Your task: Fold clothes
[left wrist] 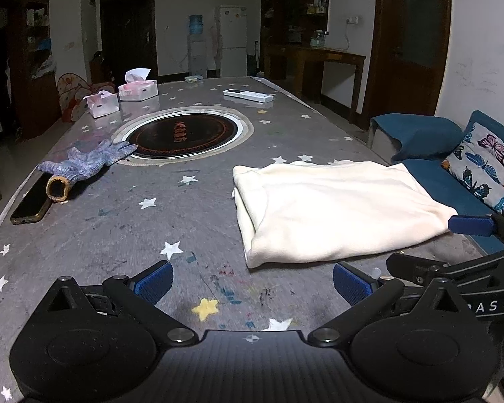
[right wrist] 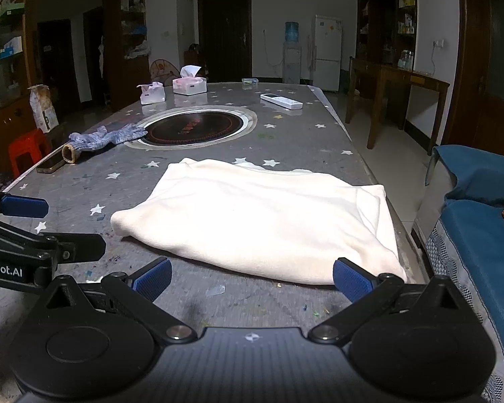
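Note:
A cream garment (left wrist: 336,208) lies folded into a flat rectangle on the grey star-patterned table (left wrist: 151,228), near its right edge; it also shows in the right wrist view (right wrist: 258,215). My left gripper (left wrist: 252,282) is open and empty, above the table just in front of the garment's near left corner. My right gripper (right wrist: 252,278) is open and empty, at the garment's near edge, its right finger pad (right wrist: 351,283) against the near right corner. Neither gripper holds cloth. The right gripper's fingers (left wrist: 470,225) show at the right of the left wrist view.
A knit glove (left wrist: 84,164) and a dark phone (left wrist: 33,201) lie at the table's left edge. A round cooktop (left wrist: 184,134) sits mid-table, two tissue packs (left wrist: 137,89) and a white remote (left wrist: 248,95) beyond. A blue sofa (right wrist: 480,235) is right.

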